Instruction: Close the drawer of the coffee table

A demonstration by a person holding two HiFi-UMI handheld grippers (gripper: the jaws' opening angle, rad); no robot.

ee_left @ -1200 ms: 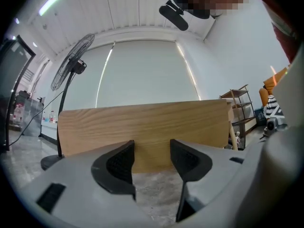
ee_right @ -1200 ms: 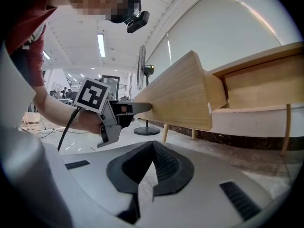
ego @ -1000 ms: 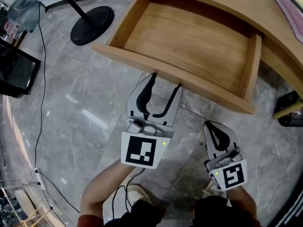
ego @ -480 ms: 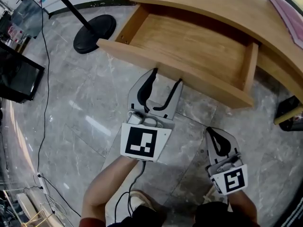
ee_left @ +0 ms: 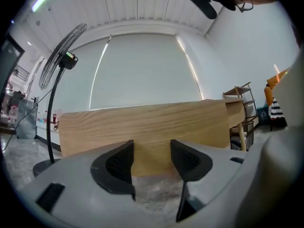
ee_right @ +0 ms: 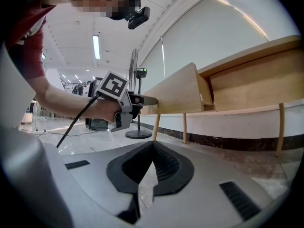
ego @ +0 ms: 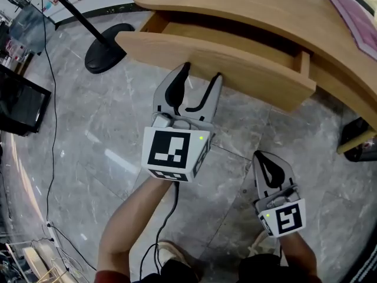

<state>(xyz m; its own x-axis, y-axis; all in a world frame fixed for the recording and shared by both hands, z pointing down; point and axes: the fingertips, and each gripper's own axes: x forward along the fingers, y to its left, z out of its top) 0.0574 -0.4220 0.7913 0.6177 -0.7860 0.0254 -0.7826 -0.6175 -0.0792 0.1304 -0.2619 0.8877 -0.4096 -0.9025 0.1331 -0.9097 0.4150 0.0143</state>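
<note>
The light wood drawer (ego: 235,58) of the coffee table (ego: 277,7) sticks out only a short way, its front panel (ee_left: 142,132) filling the middle of the left gripper view. My left gripper (ego: 200,75) is open, its two black-padded tips against the drawer front with nothing between them. In the right gripper view the left gripper (ee_right: 118,103) shows pressed to the panel (ee_right: 175,96). My right gripper (ego: 266,158) hangs lower right over the floor, shut and empty, well clear of the drawer.
A floor fan's black round base (ego: 105,53) and pole (ego: 76,13) stand left of the table. A dark box (ego: 20,99) sits at the far left, with cables (ego: 54,128) across the marble floor. A dark object (ego: 359,140) lies under the table's right end.
The drawer has slid most of the way into the table. My left gripper moved forward with it, tips against the front. The right gripper stayed in place.
</note>
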